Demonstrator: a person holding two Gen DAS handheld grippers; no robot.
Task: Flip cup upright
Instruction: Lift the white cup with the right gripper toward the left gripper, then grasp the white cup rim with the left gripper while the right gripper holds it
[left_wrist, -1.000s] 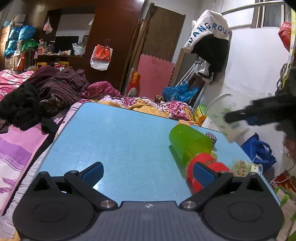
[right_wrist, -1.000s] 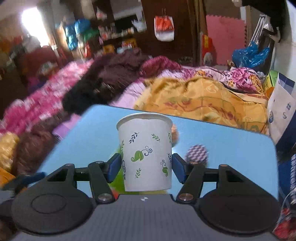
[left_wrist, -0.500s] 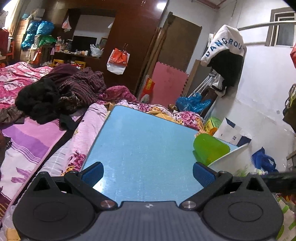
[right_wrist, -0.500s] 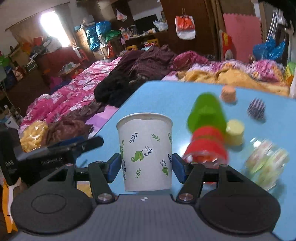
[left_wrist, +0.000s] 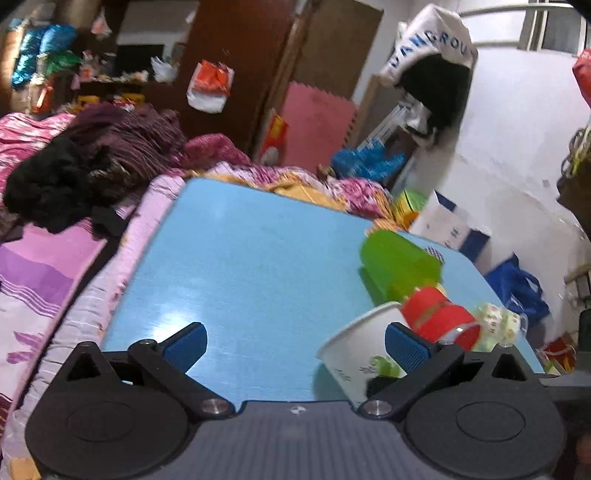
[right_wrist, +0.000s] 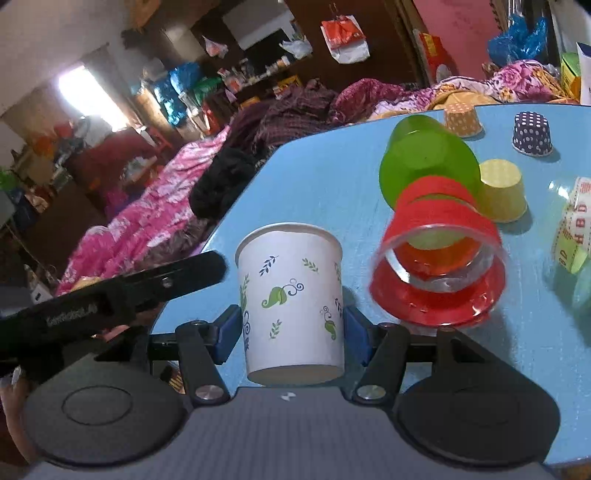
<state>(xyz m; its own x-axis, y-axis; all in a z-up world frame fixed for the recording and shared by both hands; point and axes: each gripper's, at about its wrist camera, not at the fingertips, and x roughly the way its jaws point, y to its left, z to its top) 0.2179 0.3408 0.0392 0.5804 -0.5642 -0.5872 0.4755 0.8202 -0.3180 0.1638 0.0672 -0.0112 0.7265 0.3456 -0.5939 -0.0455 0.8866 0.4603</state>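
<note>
A white paper cup (right_wrist: 291, 295) with green leaf prints stands mouth up between the blue pads of my right gripper (right_wrist: 292, 326), which is shut on it low over the near left part of the blue table (right_wrist: 332, 192). In the left wrist view the same cup (left_wrist: 354, 350) shows tilted at the lower right, just behind the right fingertip (left_wrist: 406, 347). My left gripper (left_wrist: 293, 341) is open and empty over the table's near edge (left_wrist: 240, 277).
A green cup (right_wrist: 424, 162) and a red-and-clear cup (right_wrist: 439, 258) lie on their sides right of the paper cup. Small yellow (right_wrist: 502, 192), orange dotted (right_wrist: 461, 120) and dark dotted (right_wrist: 532, 134) cups stand upside down behind. A clear printed cup (right_wrist: 576, 229) lies far right. Beds with clothes lie left.
My right gripper has carried the paper cup down and toward the near left of the table, beside the left gripper. The left gripper has shifted slightly.
</note>
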